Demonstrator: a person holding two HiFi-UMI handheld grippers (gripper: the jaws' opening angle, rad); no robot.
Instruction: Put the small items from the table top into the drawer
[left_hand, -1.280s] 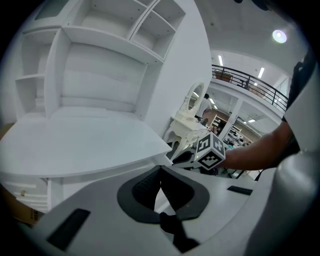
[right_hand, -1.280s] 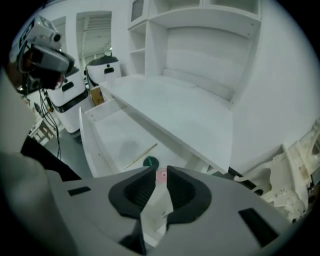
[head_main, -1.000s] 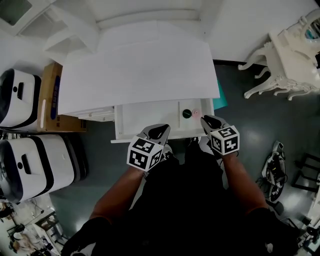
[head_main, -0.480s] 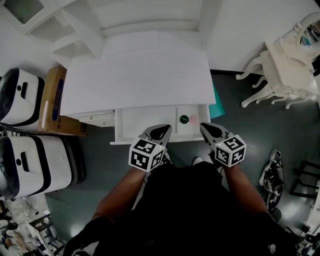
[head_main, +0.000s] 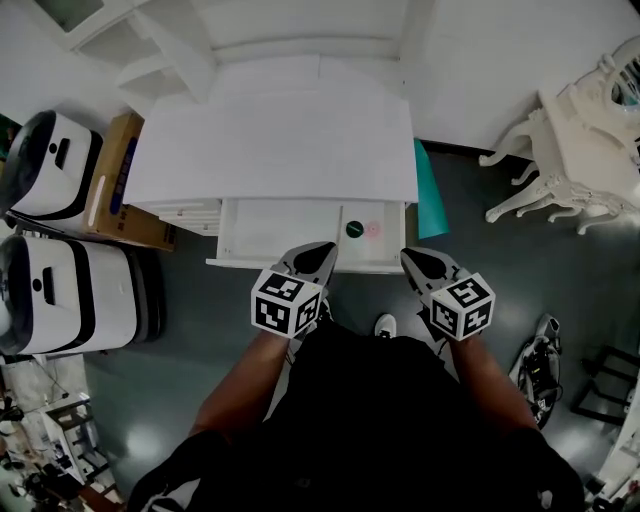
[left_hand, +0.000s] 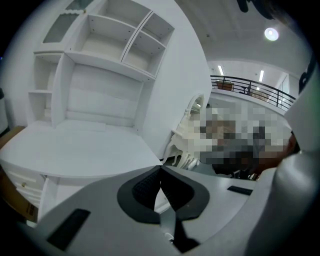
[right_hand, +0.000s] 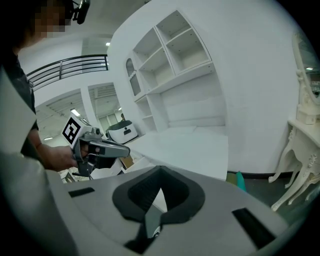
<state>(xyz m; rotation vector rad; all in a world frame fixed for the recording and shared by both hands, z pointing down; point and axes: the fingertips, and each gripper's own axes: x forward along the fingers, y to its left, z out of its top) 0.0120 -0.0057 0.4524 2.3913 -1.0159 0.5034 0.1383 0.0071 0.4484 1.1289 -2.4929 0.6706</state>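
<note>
left claw (head_main: 322, 250): pinched shut, nothing in it
right claw (head_main: 410, 257): closed too, empty
drawer (head_main: 280, 226): open under the white worktop (head_main: 270, 140)
right compartment: green round item (head_main: 353, 229) just beside pink item (head_main: 372, 230)

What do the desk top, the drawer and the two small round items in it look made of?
Desk top: likely painted or laminated board; matt, even white with no grain showing.
Drawer: seemingly the same white board, with thin flat walls and a divider.
Dark green round item and pink round item: too small to tell, possibly plastic.
</note>
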